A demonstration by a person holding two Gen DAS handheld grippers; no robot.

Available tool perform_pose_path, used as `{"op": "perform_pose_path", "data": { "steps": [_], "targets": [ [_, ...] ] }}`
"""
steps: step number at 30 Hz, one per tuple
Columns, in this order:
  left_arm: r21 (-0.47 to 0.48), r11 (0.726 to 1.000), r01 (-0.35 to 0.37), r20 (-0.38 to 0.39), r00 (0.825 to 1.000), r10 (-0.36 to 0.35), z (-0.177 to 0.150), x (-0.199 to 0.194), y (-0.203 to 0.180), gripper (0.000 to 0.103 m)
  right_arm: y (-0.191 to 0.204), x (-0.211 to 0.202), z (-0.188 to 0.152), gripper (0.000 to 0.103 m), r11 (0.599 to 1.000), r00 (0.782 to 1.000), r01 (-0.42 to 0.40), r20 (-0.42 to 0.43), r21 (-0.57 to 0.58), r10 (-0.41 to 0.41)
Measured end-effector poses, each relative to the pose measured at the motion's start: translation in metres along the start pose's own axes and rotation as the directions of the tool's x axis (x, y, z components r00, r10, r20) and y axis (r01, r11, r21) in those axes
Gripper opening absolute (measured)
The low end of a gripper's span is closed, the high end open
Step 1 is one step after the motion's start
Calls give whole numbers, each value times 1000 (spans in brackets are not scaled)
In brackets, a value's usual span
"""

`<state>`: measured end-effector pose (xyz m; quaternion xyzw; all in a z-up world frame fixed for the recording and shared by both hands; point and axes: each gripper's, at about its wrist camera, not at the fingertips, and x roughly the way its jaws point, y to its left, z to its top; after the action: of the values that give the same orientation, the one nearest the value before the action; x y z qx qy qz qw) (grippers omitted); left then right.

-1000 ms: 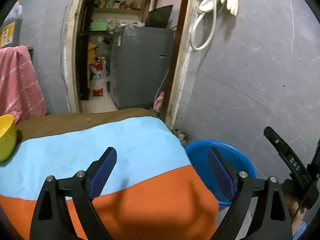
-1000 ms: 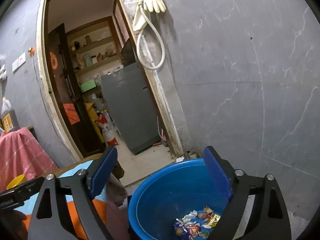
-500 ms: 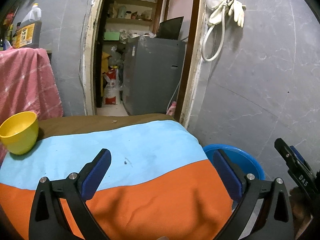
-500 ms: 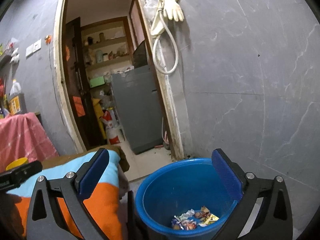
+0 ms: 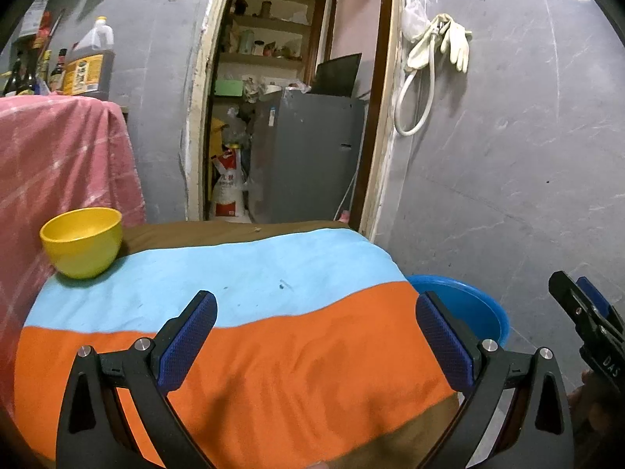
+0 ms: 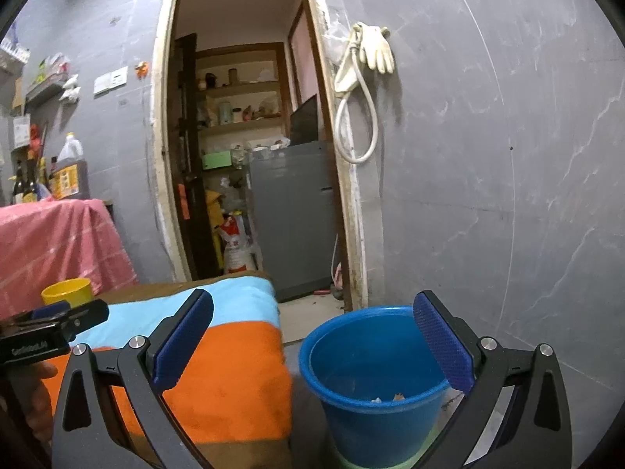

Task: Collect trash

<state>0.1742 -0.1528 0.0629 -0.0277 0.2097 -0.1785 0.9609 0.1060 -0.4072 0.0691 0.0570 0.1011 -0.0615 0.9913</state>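
Observation:
A blue bucket [image 6: 375, 375] stands on the floor right of the table, with a few trash scraps [image 6: 386, 398] just showing at its bottom. Its rim also shows in the left wrist view [image 5: 468, 305]. My right gripper [image 6: 312, 336] is open and empty, held back from and above the bucket. My left gripper [image 5: 316, 336] is open and empty above the table cloth [image 5: 273, 336], which is orange and light blue. No trash shows on the cloth.
A yellow bowl [image 5: 82, 242] sits at the table's far left corner. A pink cloth [image 5: 58, 164] covers a stand at left with bottles [image 5: 88, 62] on it. An open doorway [image 5: 293, 117] lies beyond the table, with a grey wall [image 6: 508, 195] at right.
Both grippers have pulled back and up. The left view now takes in more table and the yellow bowl. The bucket looks farther and lower in the right view.

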Motion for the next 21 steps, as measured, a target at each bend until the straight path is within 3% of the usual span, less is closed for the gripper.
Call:
{"op": "perform_pose_path", "data": {
  "steps": [21],
  "targets": [
    [-9,995,-101,103,990,101,-55,-112,24,101,54,-99,-33,103,998,997,-37,71,-50,40]
  ]
}}
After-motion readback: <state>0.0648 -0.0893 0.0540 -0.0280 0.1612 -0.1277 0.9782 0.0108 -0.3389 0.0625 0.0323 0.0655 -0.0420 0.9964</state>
